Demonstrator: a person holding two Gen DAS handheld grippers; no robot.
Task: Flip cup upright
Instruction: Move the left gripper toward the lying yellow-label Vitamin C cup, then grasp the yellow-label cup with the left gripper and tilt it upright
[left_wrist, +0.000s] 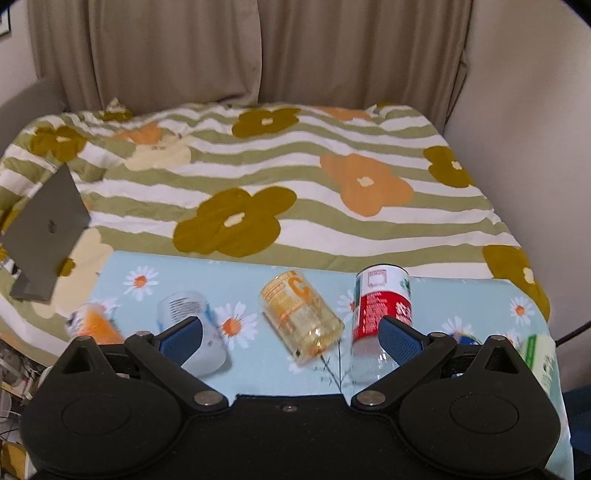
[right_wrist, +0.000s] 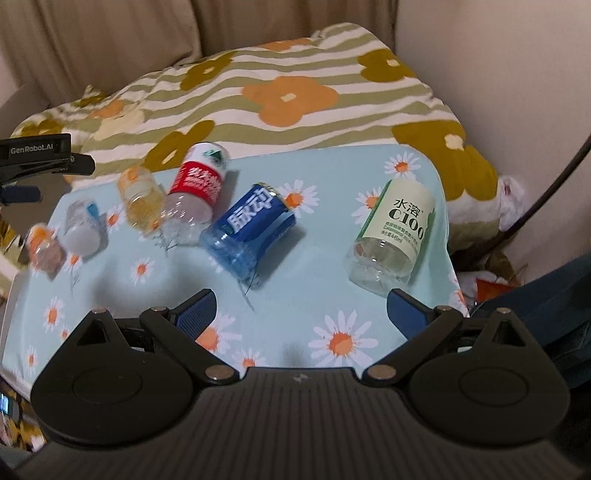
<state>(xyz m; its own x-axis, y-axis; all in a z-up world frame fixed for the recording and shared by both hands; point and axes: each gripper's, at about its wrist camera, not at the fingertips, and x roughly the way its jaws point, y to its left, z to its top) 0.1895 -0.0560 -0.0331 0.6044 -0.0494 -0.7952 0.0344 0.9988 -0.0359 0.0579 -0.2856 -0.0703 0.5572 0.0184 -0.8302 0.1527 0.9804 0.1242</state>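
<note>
Six cut-bottle cups (right_wrist: 252, 225) toppled, daisy cloth (right_wrist: 332, 273)

Red-labelled cup (right_wrist: 199, 182), blue-labelled cup (right_wrist: 255, 221), daisy-print pale blue cloth (right_wrist: 332, 288)

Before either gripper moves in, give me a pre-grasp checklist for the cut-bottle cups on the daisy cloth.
1. Left gripper open: ok, fingers spread, nothing between them.
2. Right gripper open: ok, fingers spread and holding nothing.
3. Cups needing a flip: not ok. The yellow cup, blue cup and green cup lie tilted on their sides; none is clearly upright.
4. Space around the target: ok for the green cup, which lies apart; not ok for the red cup, crowded against the yellow one.
5. Surface: ok, the cloth looks flat under the cups.
6. Far-left cups: cannot tell, too blurred.
</note>
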